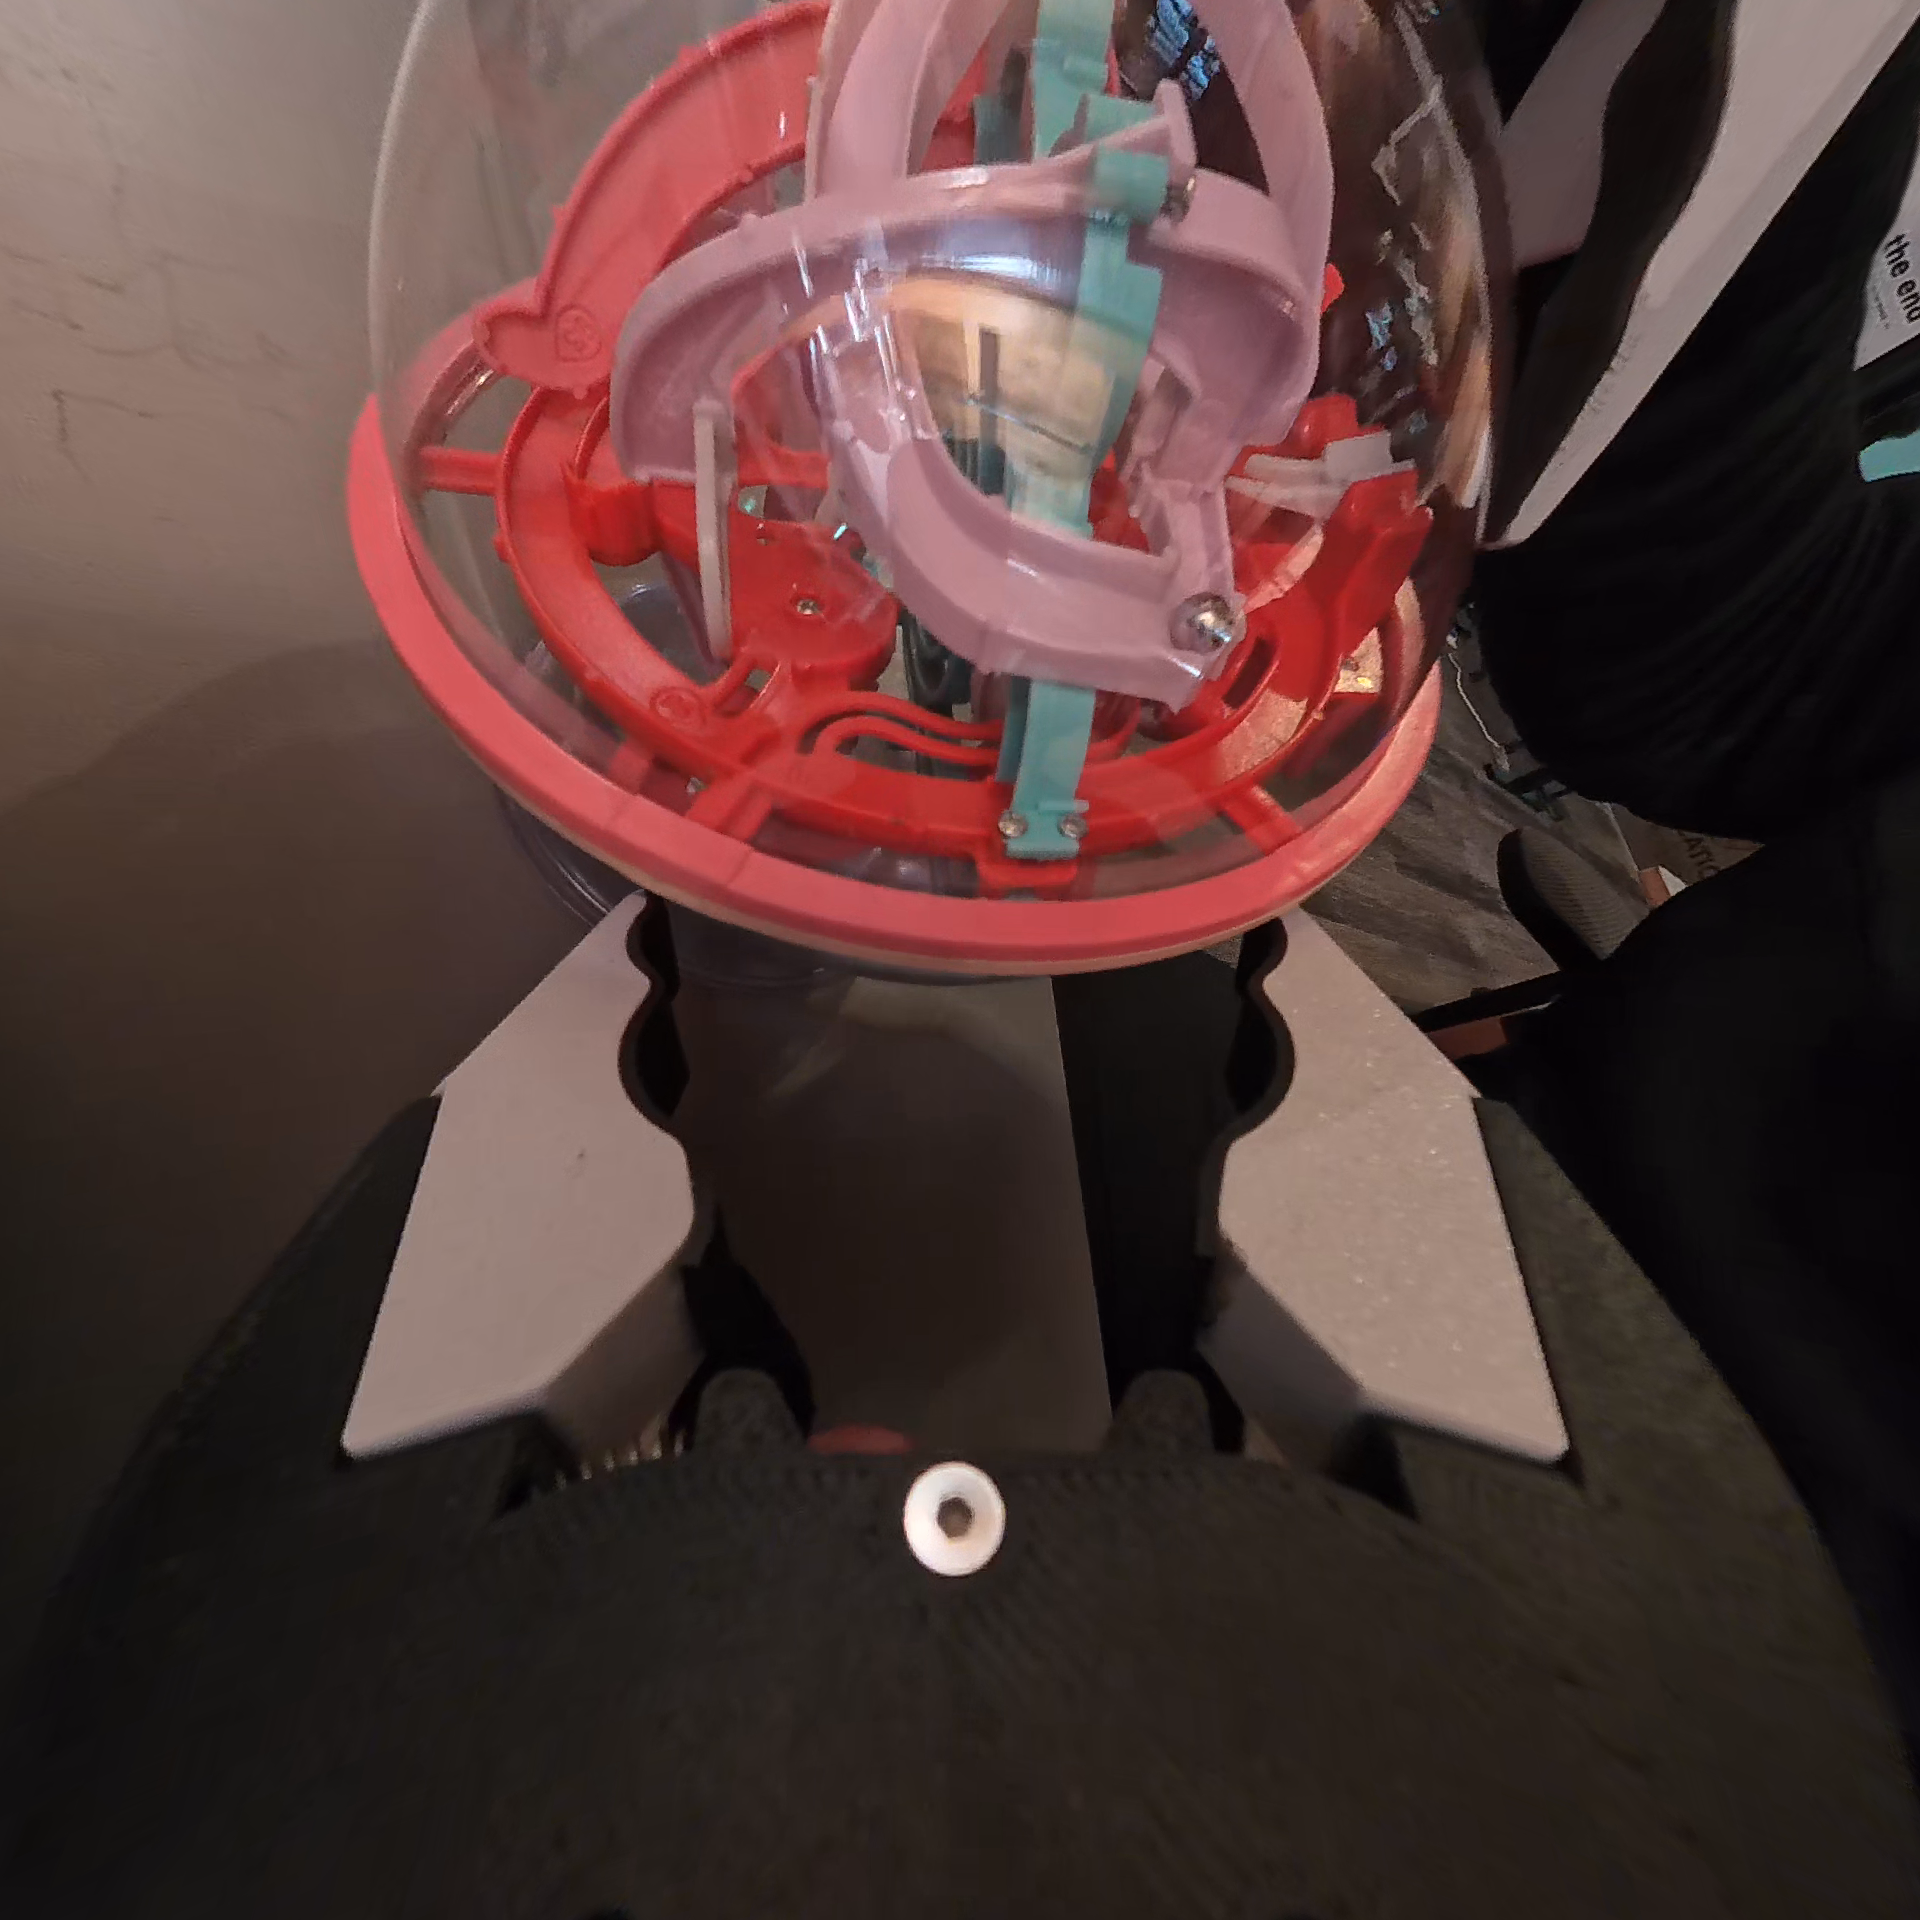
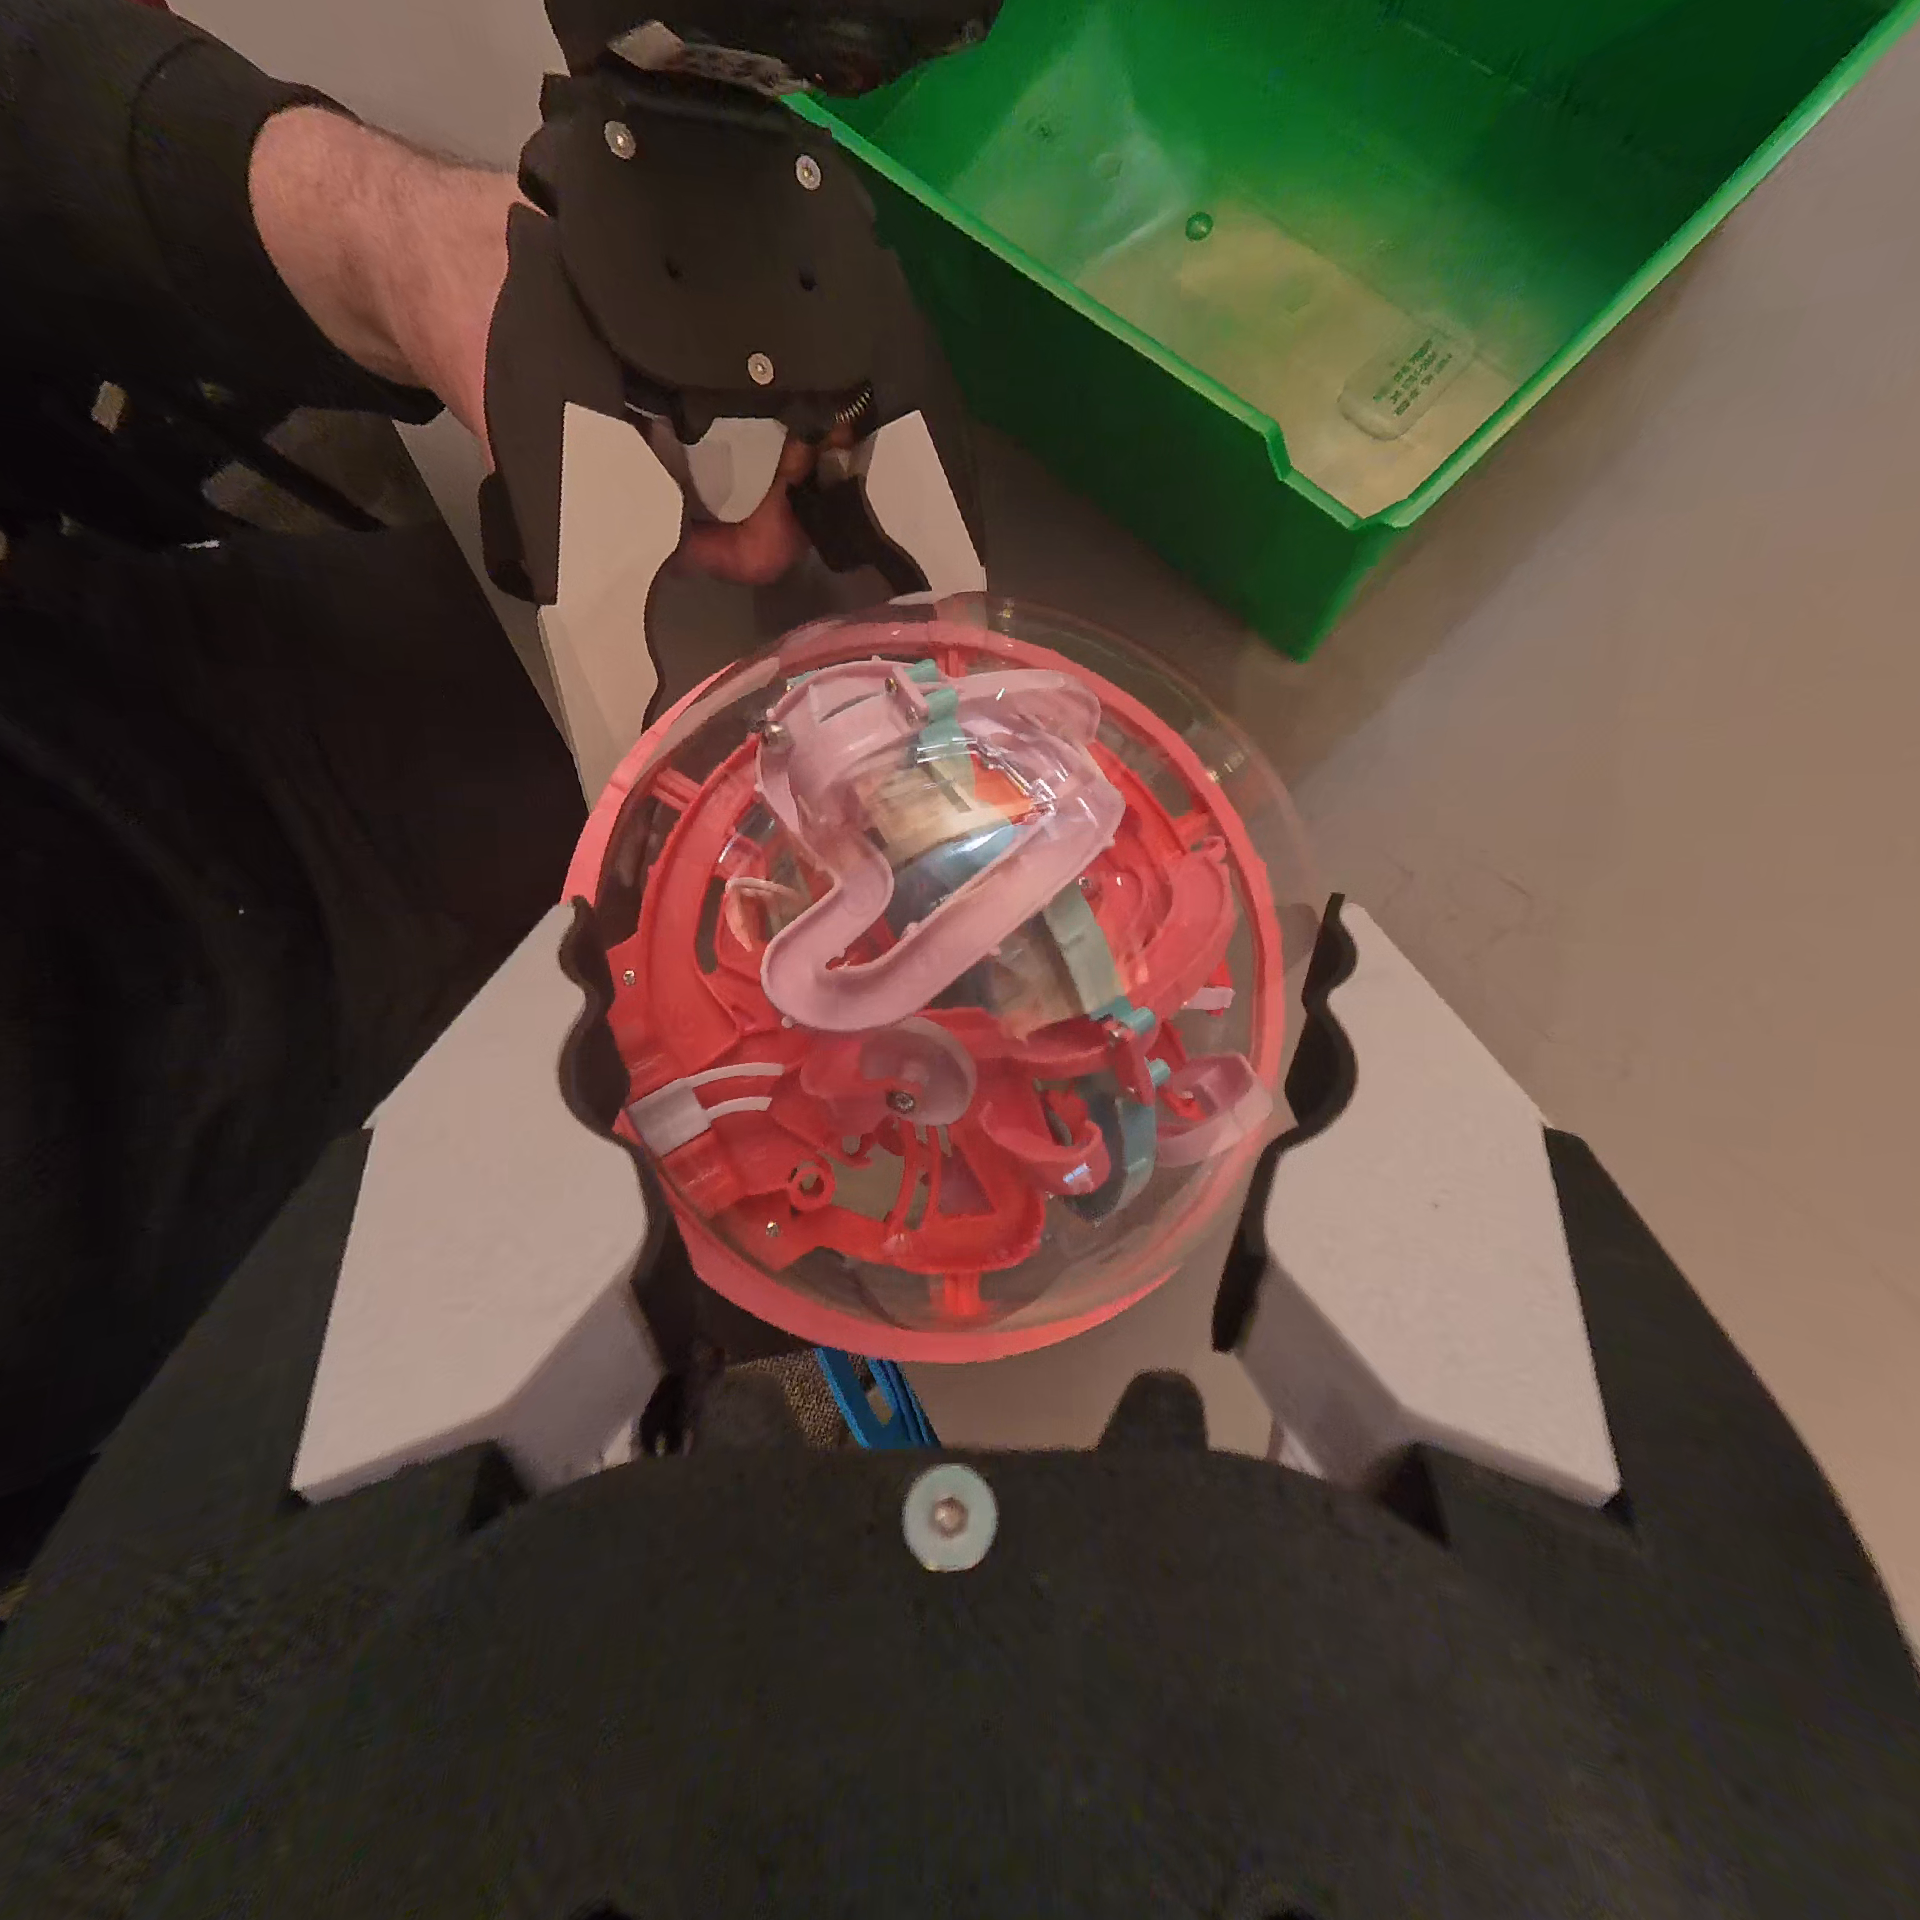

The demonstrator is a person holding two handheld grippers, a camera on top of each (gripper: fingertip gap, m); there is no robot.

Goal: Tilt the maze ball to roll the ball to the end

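Both the left gripper (image 1: 961, 966) and right gripper (image 2: 951, 1049) clamp the maze ball (image 2: 930, 987), its pink equator band tilted, steel ball (image 1: 1205, 621) resting on a lilac track.

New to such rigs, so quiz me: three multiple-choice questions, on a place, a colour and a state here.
1. Where does the small steel ball sit? A. on a pale pink track B. on a yellow ladder C. in a blue cup
2. What colour is the bin? A. blue B. green C. yellow
3. What is the right claw doing? A. hanging empty B. lying in the bin C. gripping the maze ball
Key: 1 A, it rests there; 2 B, its walls are green; 3 C, it touches both sides.
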